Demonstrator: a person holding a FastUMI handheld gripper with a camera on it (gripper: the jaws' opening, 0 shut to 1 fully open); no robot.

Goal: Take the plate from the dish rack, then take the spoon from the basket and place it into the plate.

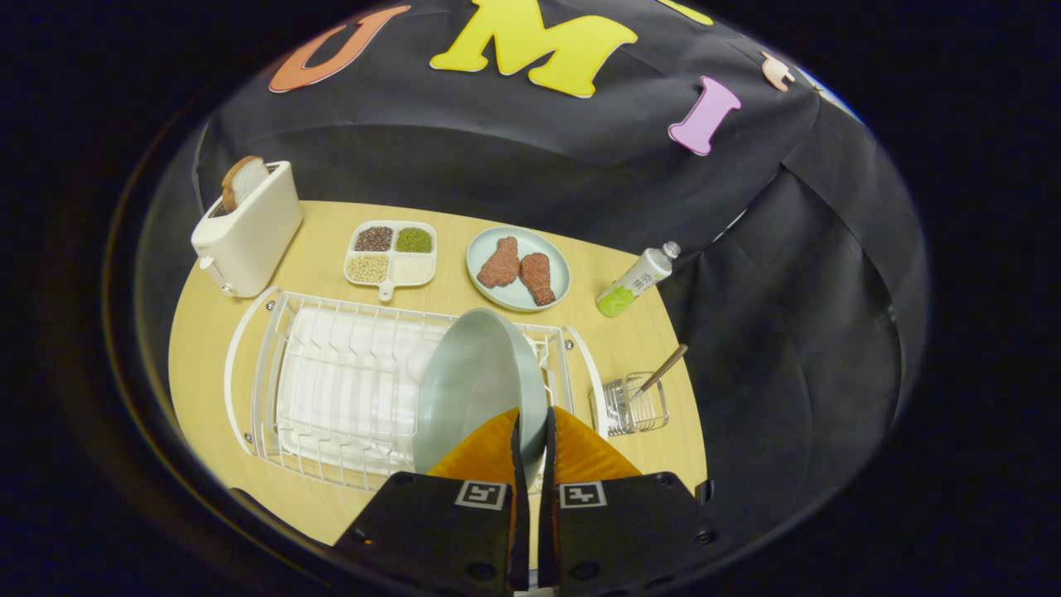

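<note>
nearest, the claw [530, 427] is clenched on the plate [477, 385]: its two fingers [485, 452] stand close together with the plate's rim pinched in the thin gap between them, one finger on each face. the plate stands on edge, hollow face turned to the left finger's side, rising straight ahead of the fingertips over the right end of the dish rack [331, 398]. i cannot tell whether its lower rim is in the rack's wires or lifted clear of them, since the fingers hide that part.

the rack lies on the desk [646, 344], its slots to the left of the plate bare.

to the right of the fingertips and just beyond them, close beside the rack's right end, stands the basket [634, 406], a small clear holder. the spoon [661, 371] stands in it, handle leaning up and away to the right, its long axis slanted rather than upright. that is the relation the later reach turns on: the spoon lies right of the claw and near, handle end uppermost.

farther back on the desk stand a toaster [249, 228] with a bread slice, a divided tray [390, 253] of grains, a second plate [518, 268] with two meat pieces, and a bottle [638, 279] lying tilted.

judging by this, the first step is in hand; the plate needs a free patch of desk before the spoon can be fetched.
</note>
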